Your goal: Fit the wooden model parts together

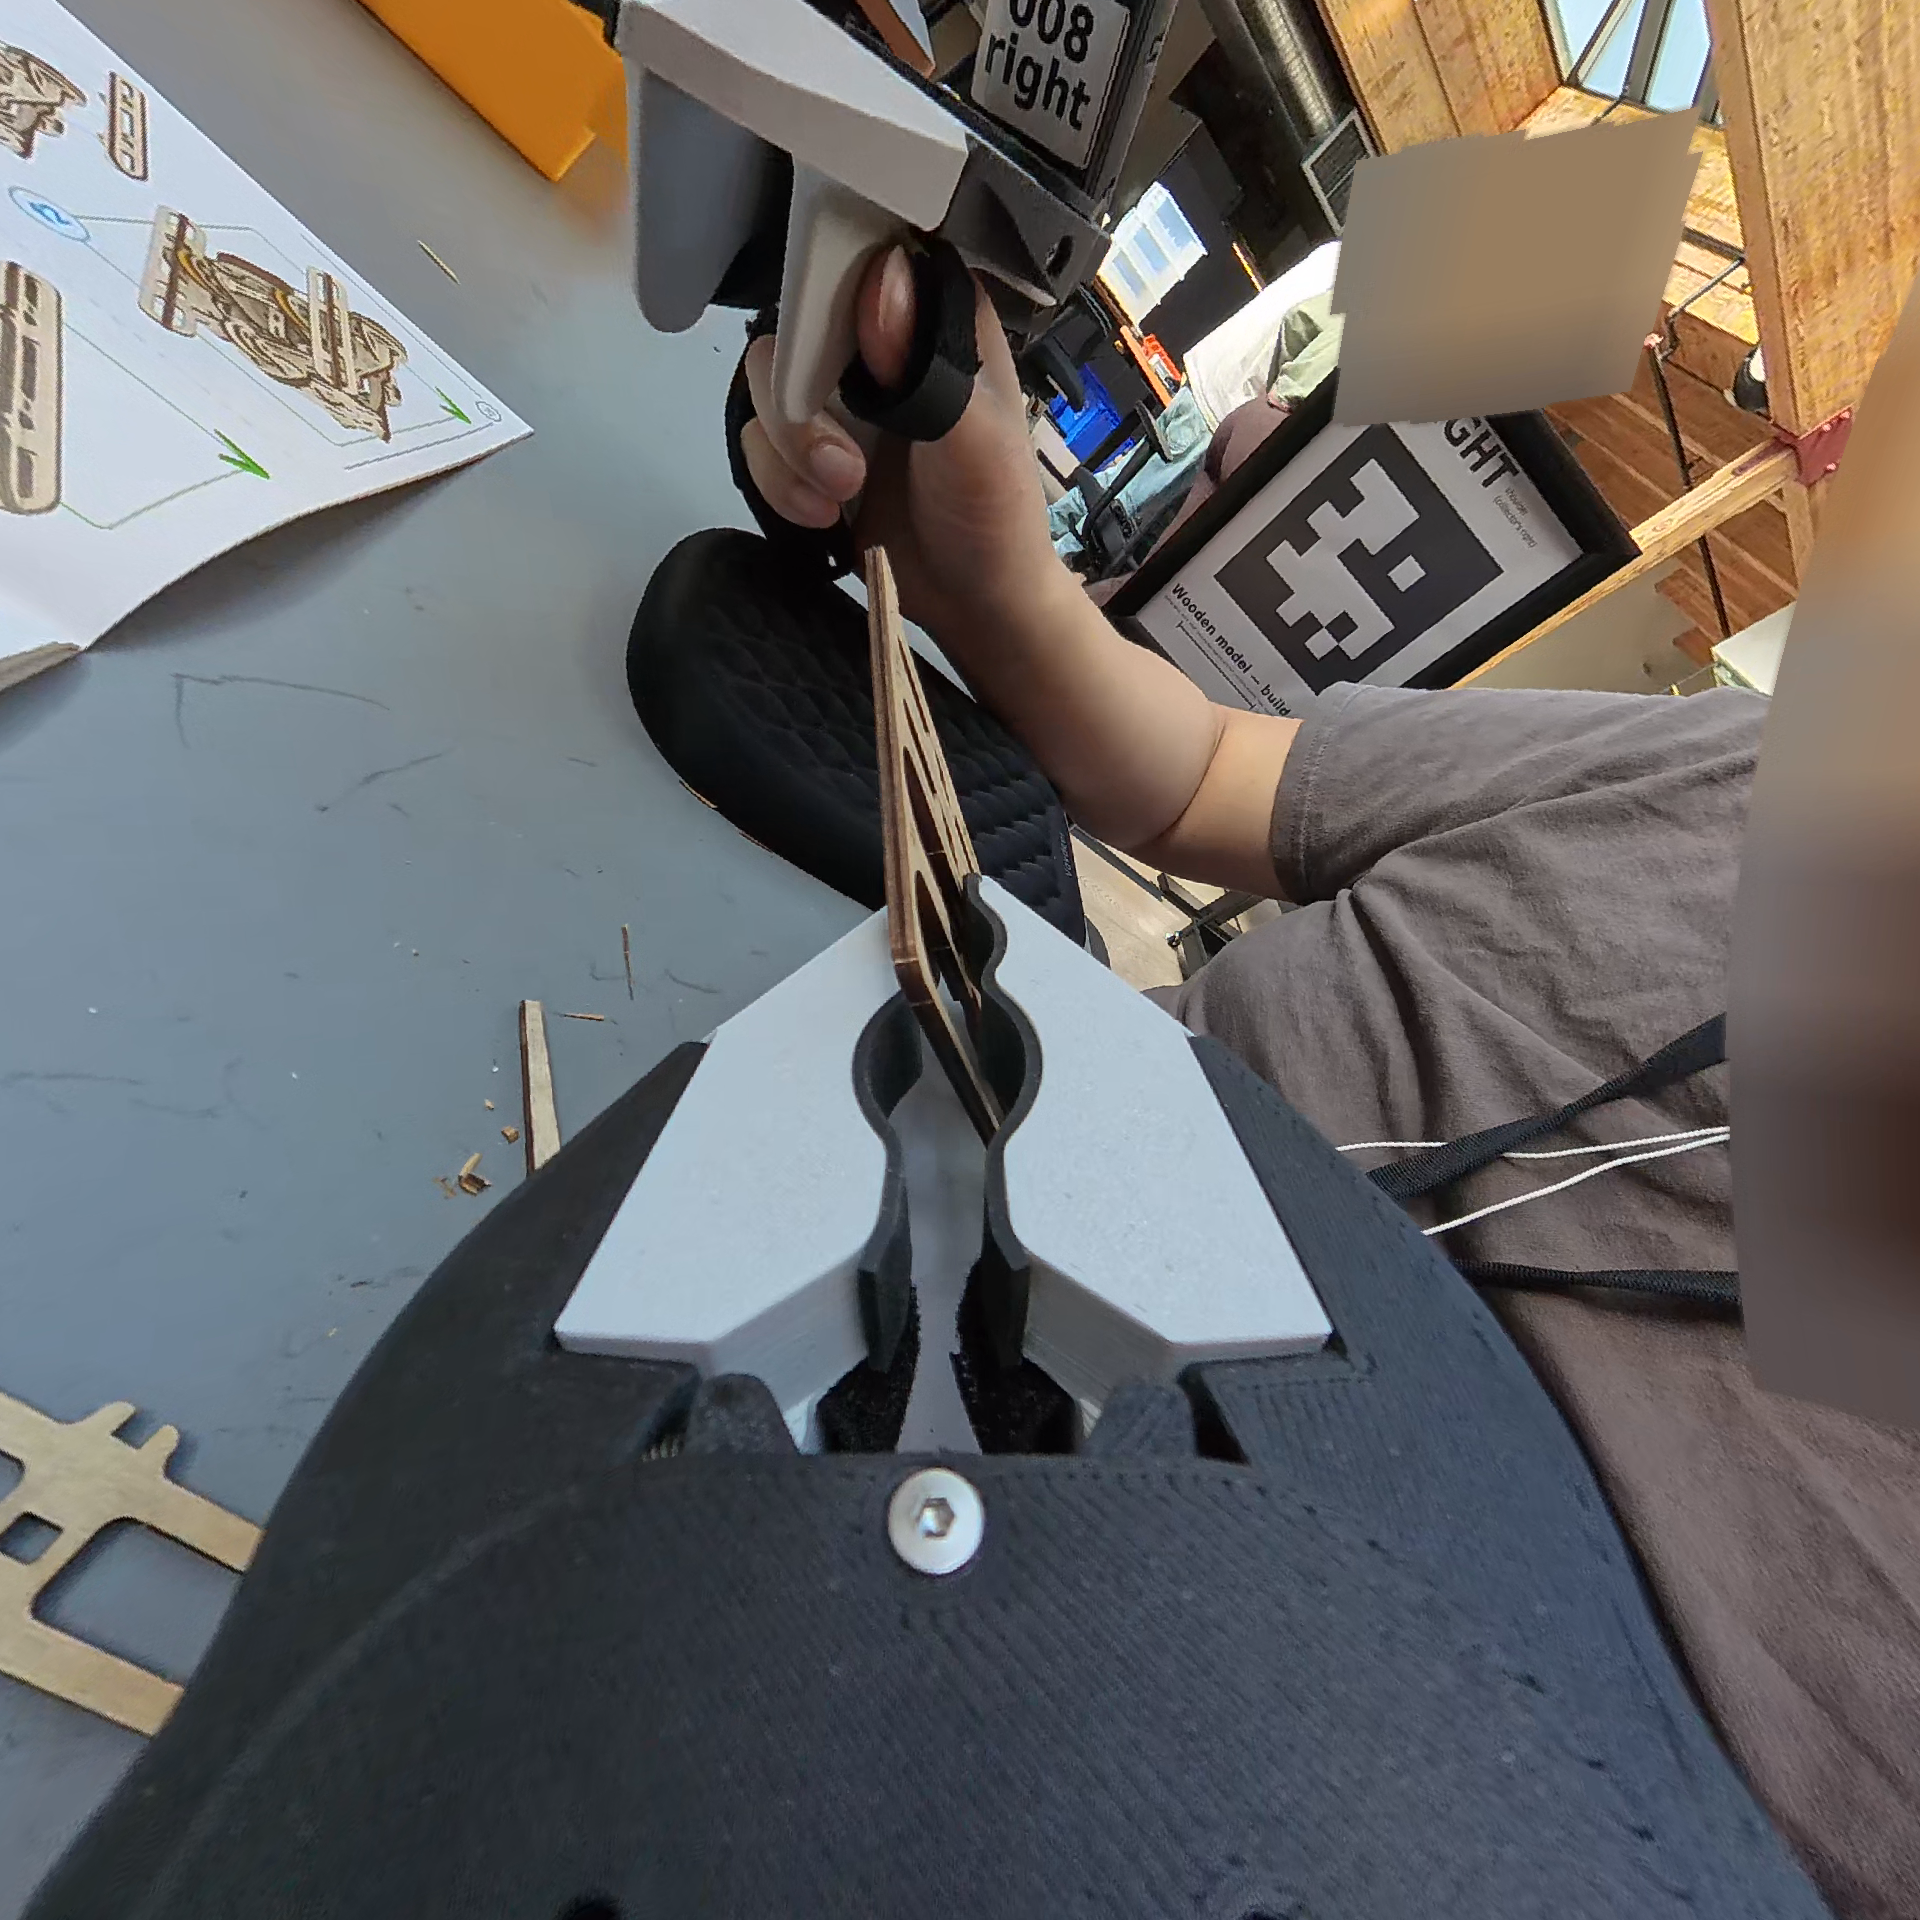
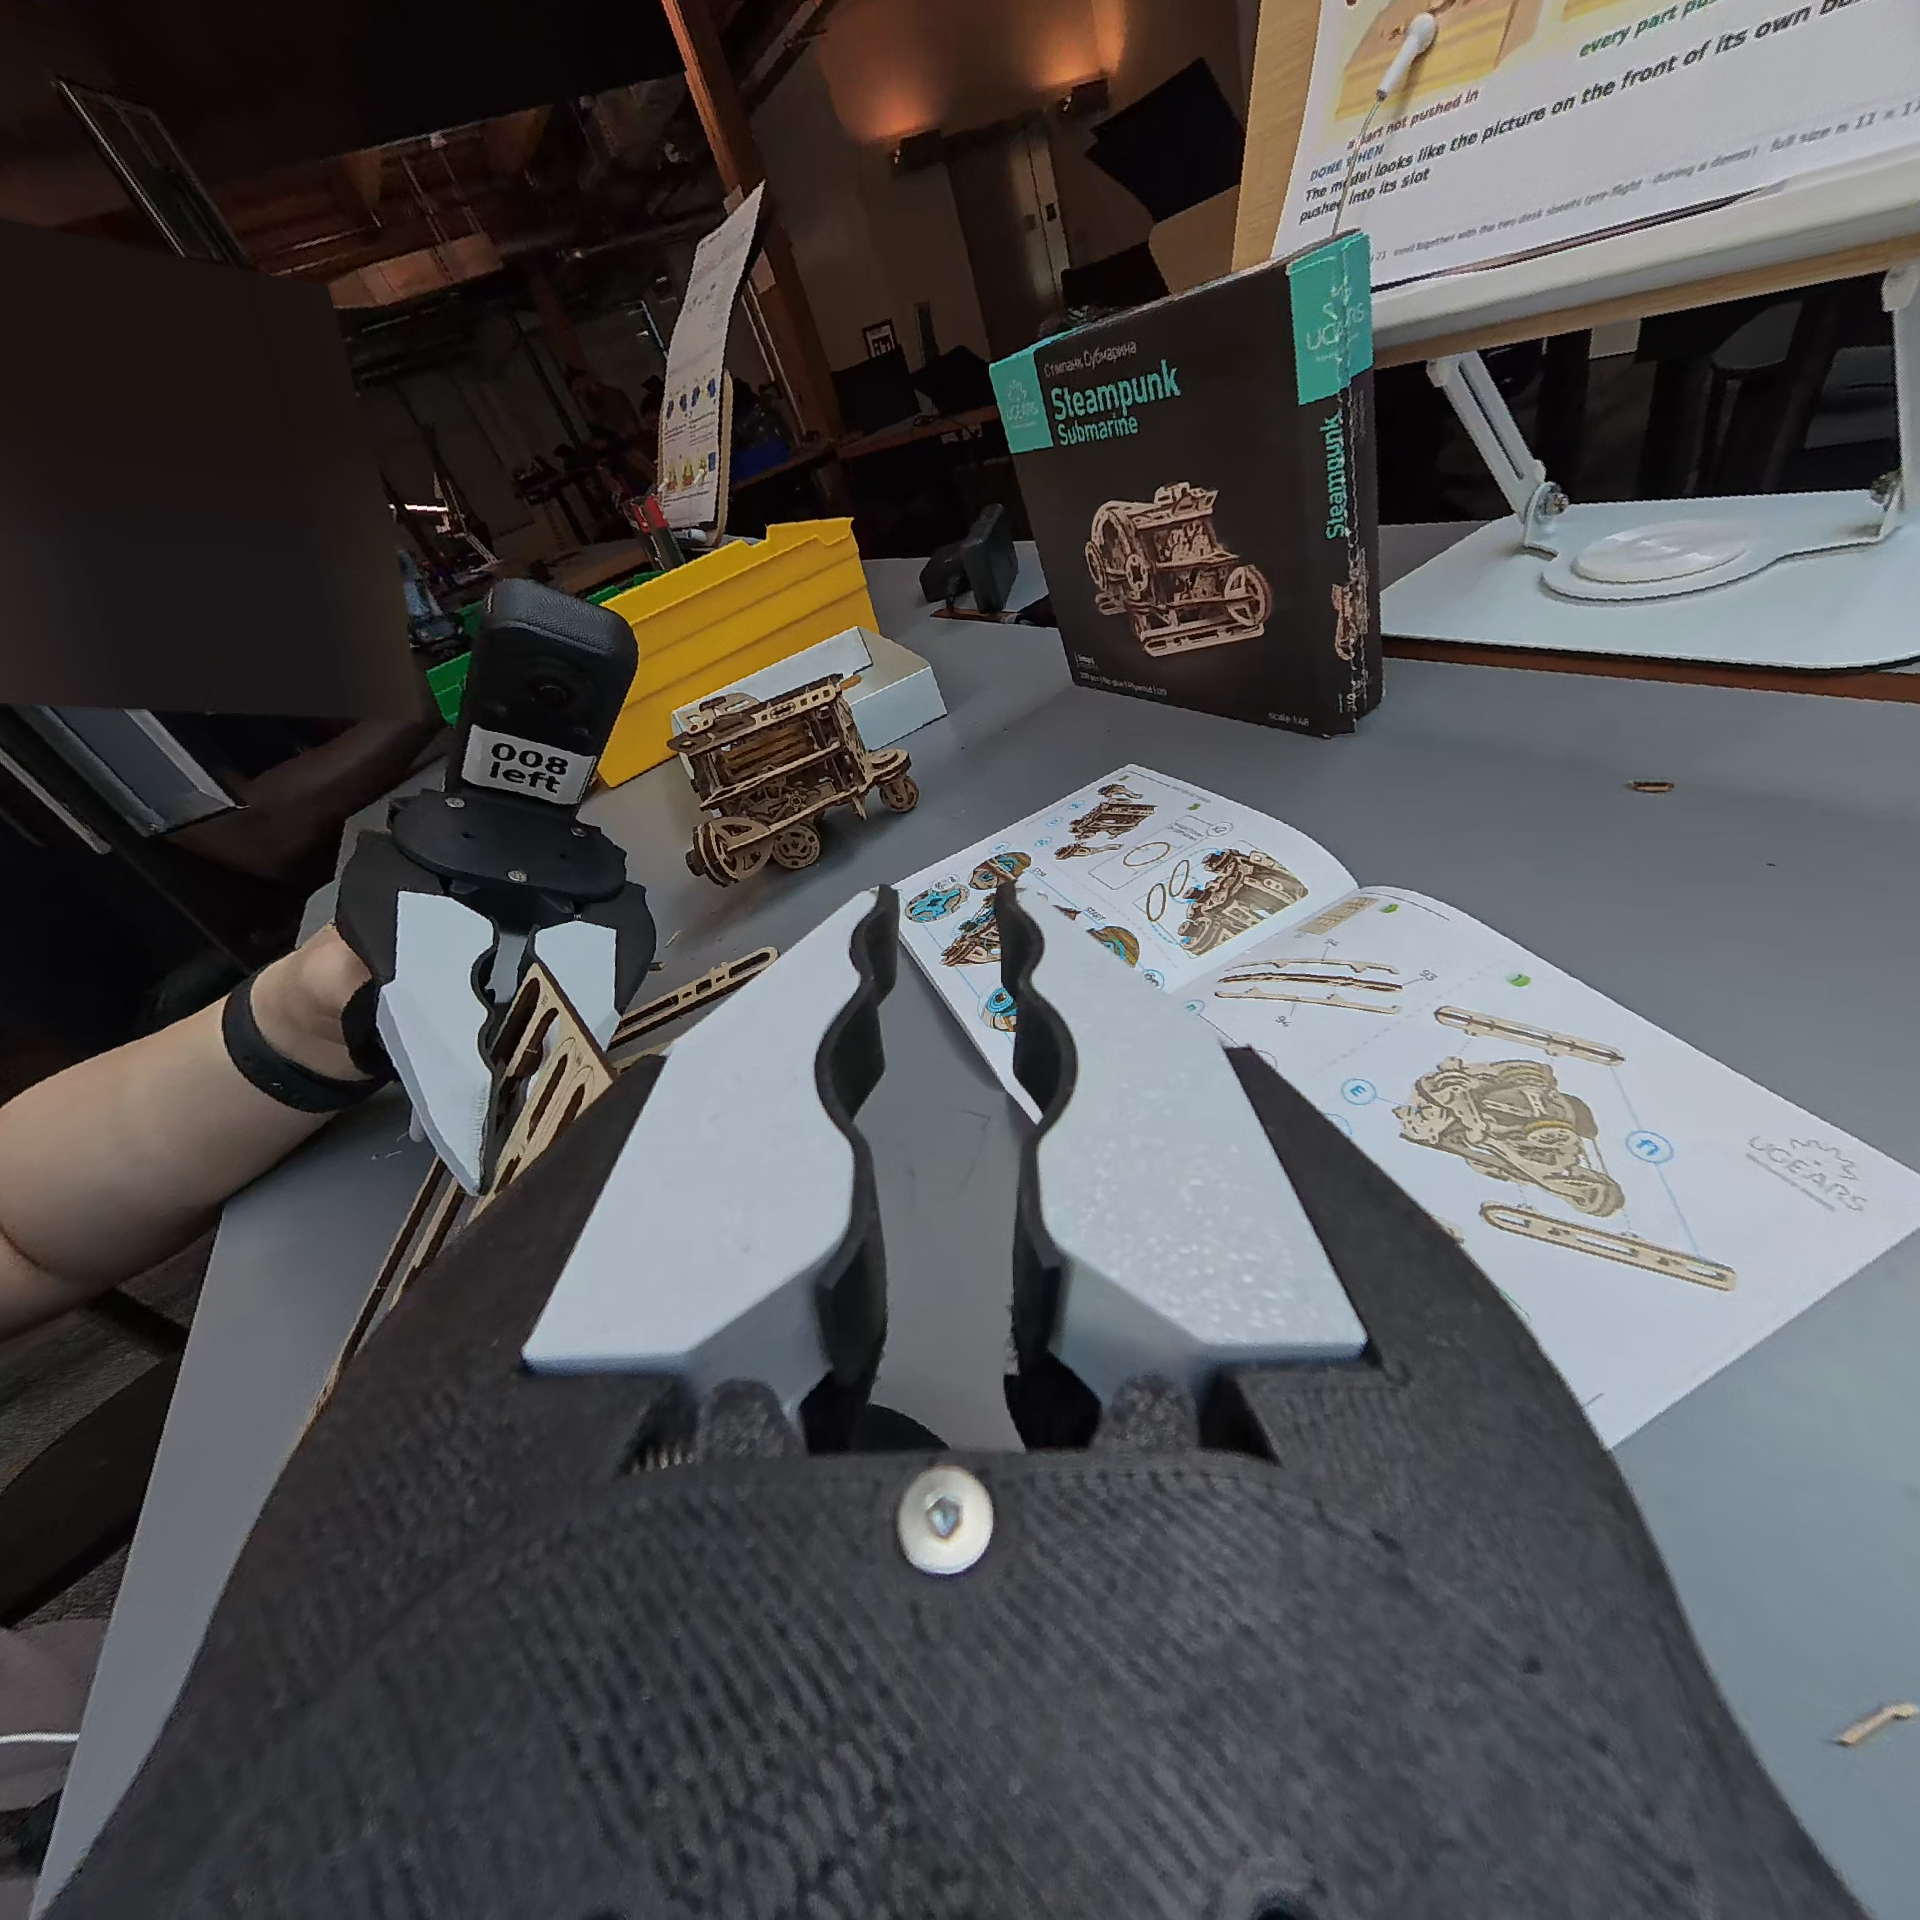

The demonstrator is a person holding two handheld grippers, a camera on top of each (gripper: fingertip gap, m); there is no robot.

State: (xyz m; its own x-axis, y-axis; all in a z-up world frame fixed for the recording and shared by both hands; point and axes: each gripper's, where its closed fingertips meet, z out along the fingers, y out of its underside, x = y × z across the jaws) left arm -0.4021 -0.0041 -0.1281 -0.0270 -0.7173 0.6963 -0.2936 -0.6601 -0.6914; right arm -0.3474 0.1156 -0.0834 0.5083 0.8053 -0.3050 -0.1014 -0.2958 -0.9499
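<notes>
While the left tongs (image 1: 951,1023) pinch a thin wooden sheet (image 1: 925,790) between their black pads, the sheet stands on its edge and sticks up out of them, off the grey bench (image 1: 312,831). The sheet has cut-out shapes in it and dark burnt edges. In the right wrist view the same left tongs (image 2: 497,1023) show on the left side, closed on the sheet (image 2: 551,1060), with a bare hand (image 2: 312,997) behind them wearing a black strap.

The right tongs (image 2: 945,925) hold nothing. Their two fingers stand a little apart, with a narrow gap between the tips, and the bench shows through it. In the left wrist view the right tongs cannot be seen well, only the grey handle and the hand (image 1: 894,416) that grips it, close to the top end of the sheet.

An open instruction booklet (image 2: 1403,1039) lies flat on the bench, just past the right tongs. A partly built wooden model (image 2: 790,779) on wheels stands farther back, near a yellow bin (image 2: 748,613). A dark model box (image 2: 1195,499) stands upright behind the booklet. A white stand (image 2: 1662,551) holds a paper sheet at the top right.

Another flat wooden frame (image 1: 94,1507) lies on the bench at the left of the left tongs, with small wood chips (image 1: 473,1174) near it. A black pad (image 1: 810,717) lies on the bench under the arm.
</notes>
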